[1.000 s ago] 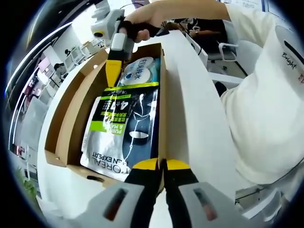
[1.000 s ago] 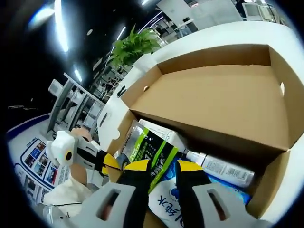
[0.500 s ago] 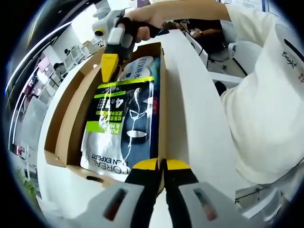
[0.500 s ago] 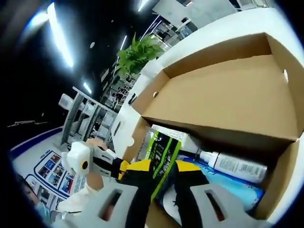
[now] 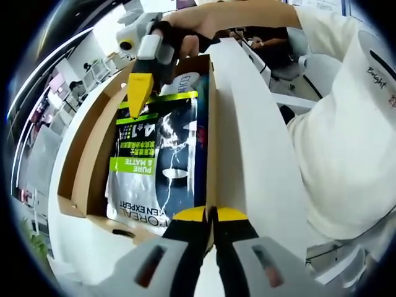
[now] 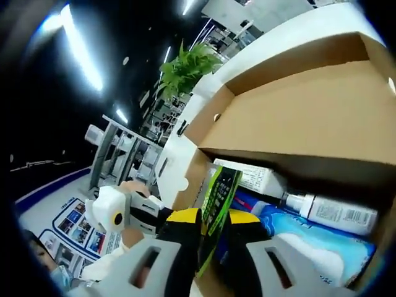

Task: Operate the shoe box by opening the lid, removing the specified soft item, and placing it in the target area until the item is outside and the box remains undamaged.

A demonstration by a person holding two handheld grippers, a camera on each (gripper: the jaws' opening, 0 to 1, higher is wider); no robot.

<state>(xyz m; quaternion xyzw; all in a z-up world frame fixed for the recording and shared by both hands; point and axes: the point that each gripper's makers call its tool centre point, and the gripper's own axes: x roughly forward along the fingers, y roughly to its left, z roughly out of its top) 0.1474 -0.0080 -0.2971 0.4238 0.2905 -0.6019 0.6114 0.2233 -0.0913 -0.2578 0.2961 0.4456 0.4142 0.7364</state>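
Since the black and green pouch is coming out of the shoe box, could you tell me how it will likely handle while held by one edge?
The pouch, pinched at its top edge by the right gripper, looks thin and flat, so probably light. Its glossy film wrinkles and catches glare, suggesting it may flex, sag and slip. Its lower edge sits inside the shoe box, so it could drag there.
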